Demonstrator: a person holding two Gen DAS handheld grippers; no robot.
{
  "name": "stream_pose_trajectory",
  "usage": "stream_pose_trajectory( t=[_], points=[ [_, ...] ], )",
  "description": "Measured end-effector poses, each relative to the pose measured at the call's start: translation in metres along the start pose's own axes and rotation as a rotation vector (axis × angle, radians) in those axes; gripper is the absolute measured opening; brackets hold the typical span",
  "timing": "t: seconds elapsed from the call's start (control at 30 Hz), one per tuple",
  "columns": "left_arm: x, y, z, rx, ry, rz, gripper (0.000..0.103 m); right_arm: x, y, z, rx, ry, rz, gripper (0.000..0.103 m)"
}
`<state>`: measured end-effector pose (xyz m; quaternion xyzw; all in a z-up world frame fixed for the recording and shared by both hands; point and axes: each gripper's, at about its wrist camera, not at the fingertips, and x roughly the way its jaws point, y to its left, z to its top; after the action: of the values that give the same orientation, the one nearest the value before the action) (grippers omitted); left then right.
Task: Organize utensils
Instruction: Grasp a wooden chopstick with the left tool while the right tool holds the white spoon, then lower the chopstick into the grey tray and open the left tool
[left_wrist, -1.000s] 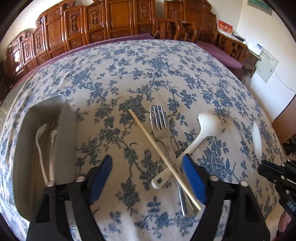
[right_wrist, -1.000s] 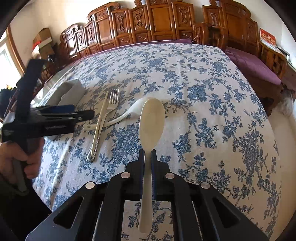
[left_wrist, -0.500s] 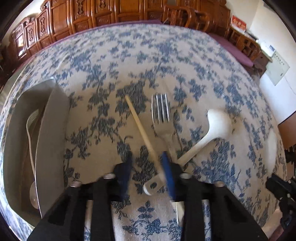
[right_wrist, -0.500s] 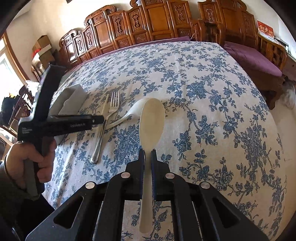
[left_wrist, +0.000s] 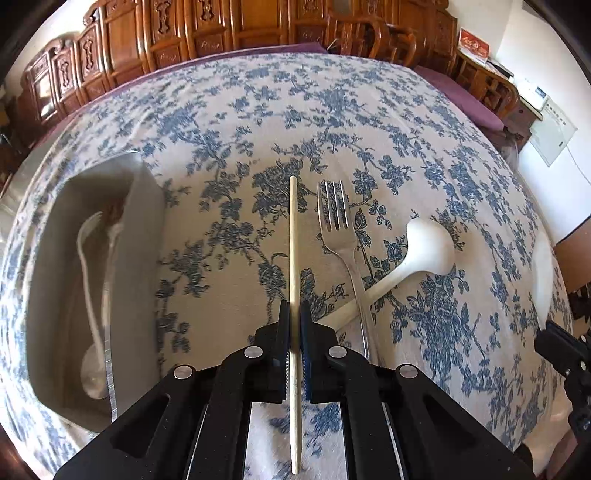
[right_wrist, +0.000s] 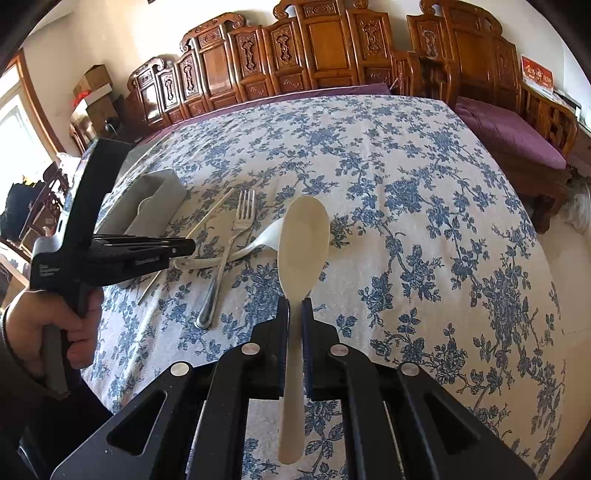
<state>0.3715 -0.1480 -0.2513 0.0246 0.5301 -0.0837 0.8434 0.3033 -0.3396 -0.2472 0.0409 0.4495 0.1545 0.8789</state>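
Observation:
My left gripper (left_wrist: 294, 314) is shut on a pale wooden chopstick (left_wrist: 293, 236), held above the table and pointing forward; both also show in the right wrist view, gripper (right_wrist: 188, 246) and chopstick (right_wrist: 210, 214). My right gripper (right_wrist: 294, 306) is shut on the handle of a cream rice paddle (right_wrist: 303, 243), held above the cloth. A metal fork (left_wrist: 341, 236) lies over the handle of a white ladle-shaped spoon (left_wrist: 424, 251) on the tablecloth. A grey utensil tray (left_wrist: 144, 258) at the left holds white spoons (left_wrist: 88, 280).
The table has a blue floral cloth (left_wrist: 332, 110). Carved wooden chairs (right_wrist: 314, 48) line its far edge, and a purple-cushioned bench (right_wrist: 509, 133) stands at the right. The tray also shows in the right wrist view (right_wrist: 155, 195).
My left gripper has closed on the chopstick and lifted it off the fork and ladle, so that it points straight ahead. The right gripper keeps holding the rice paddle.

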Motion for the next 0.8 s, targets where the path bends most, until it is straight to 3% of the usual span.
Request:
stream_pose_trajectory(
  t=[0.4, 0.8],
  points=[
    [-0.062, 0.014, -0.021, 0.065, -0.091, 0.036, 0.004, -0.007, 0.039, 0.002, -0.092, -0.017, 0.01, 0.008],
    [-0.096, 0.058, -0.028, 0.03, -0.138, 0.036, 0.004, -0.016, 0.073, 0.0, -0.155, -0.044, 0.043, 0.008]
  ],
)
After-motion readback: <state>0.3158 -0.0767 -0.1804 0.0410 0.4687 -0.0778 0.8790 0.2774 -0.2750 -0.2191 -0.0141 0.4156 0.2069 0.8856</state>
